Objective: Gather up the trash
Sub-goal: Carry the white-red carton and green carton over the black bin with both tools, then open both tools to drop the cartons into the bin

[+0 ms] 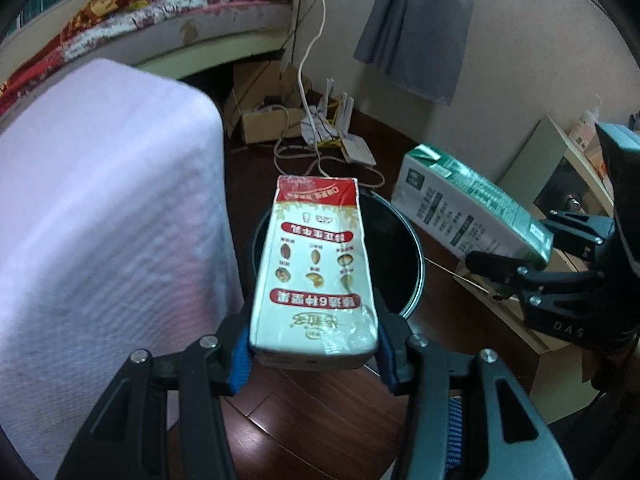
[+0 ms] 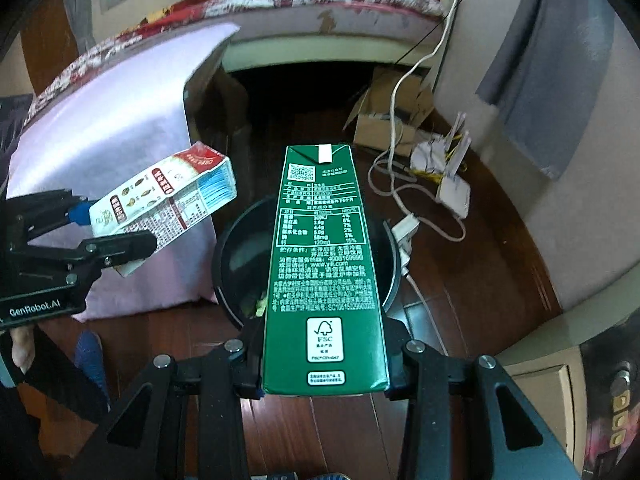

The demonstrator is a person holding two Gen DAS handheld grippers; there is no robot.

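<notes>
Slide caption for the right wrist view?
Right gripper holds green carton above black bin; left gripper holds red-white carton.

You can see:
- two grippers — the left gripper (image 1: 314, 354) and the right gripper (image 2: 324, 364)
- two cartons — a red carton (image 1: 316, 268) and a green carton (image 2: 324, 264)
- one black bin (image 2: 228, 256)
- one cardboard box (image 1: 260, 112)

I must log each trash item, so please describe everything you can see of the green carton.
The green carton is a tall rectangular drink box, apparently coated paperboard, dark green with white side panels. The face shown carries white print, a QR code, a nutrition table and an FSC mark. It looks intact. The right gripper clamps its near end; its far end points forward, in the air above the black bin. Nothing else touches it.
</notes>
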